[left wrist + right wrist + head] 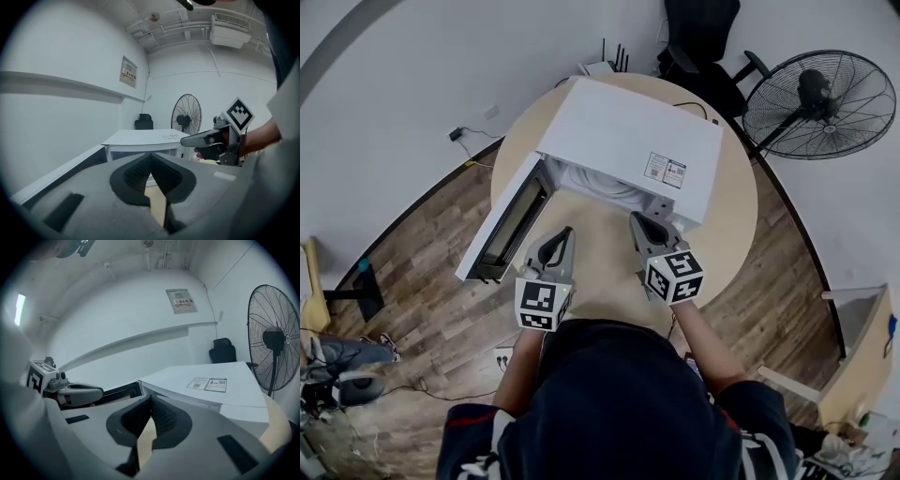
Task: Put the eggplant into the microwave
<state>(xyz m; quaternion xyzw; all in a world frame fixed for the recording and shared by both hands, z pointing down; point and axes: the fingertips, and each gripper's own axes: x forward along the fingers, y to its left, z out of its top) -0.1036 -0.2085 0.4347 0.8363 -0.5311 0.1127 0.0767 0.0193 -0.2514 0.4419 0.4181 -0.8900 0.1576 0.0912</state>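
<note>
The white microwave on the round table has its door standing open to the left, and the left gripper, near it, could knock it with a careless swing. This gripper and the right gripper are both closed on nothing, and no view shows the eggplant. The sticker on the microwave's top is too small to read.

Bright, even, diffuse indoor light; faint shadows.
Gripper views: dimmer, fisheye-bent, black vignetted corners, close foreground blurred; head view edges curved.
</note>
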